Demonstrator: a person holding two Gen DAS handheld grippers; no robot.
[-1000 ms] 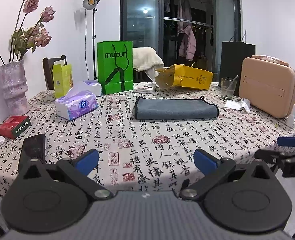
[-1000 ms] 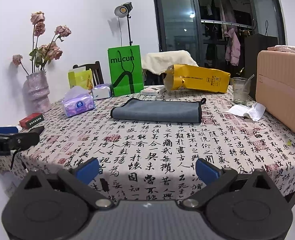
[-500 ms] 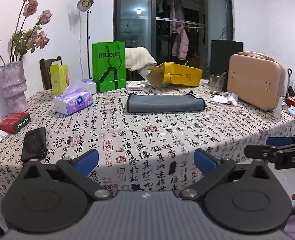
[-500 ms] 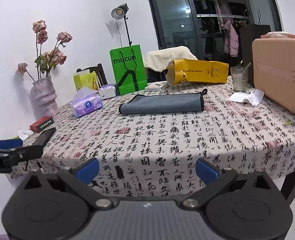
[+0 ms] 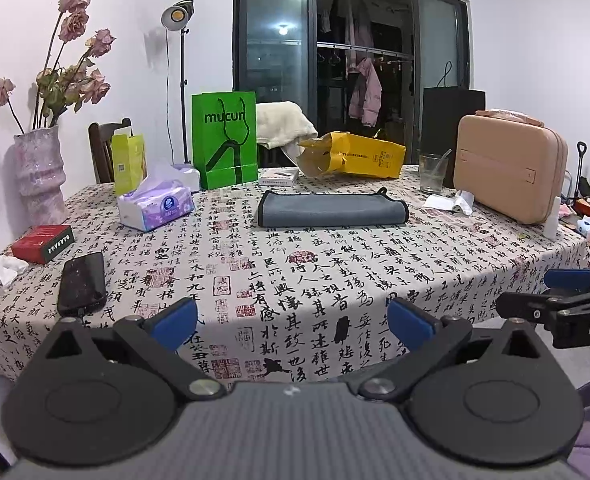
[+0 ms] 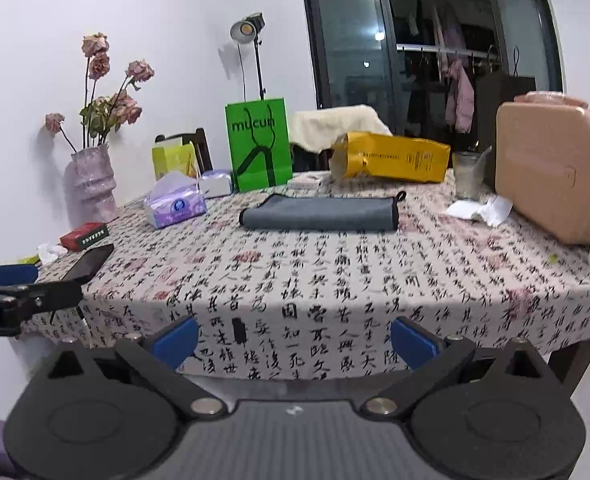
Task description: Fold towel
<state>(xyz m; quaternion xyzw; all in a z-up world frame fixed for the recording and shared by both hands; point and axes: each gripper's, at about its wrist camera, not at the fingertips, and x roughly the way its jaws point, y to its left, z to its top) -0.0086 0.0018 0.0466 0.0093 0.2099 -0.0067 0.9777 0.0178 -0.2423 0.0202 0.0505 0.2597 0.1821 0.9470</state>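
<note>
A grey towel (image 5: 332, 209) with a dark edge lies folded into a long flat strip on the far middle of the table; it also shows in the right wrist view (image 6: 319, 213). My left gripper (image 5: 293, 322) is open and empty, held off the table's front edge, well short of the towel. My right gripper (image 6: 295, 338) is open and empty too, also in front of the table edge. Each gripper shows at the side of the other's view: the right one (image 5: 555, 308), the left one (image 6: 23, 296).
The table (image 5: 335, 272) has a cloth printed with calligraphy. On it: a phone (image 5: 82, 283), red box (image 5: 43, 237), tissue pack (image 5: 157, 207), vase (image 5: 39, 176), green bag (image 5: 225, 140), yellow bag (image 5: 353, 155), glass (image 5: 432, 173), beige case (image 5: 509, 168), crumpled paper (image 5: 449, 202).
Both grippers have drawn back from over the table to in front of its near edge. The towel has not moved and both stay open.
</note>
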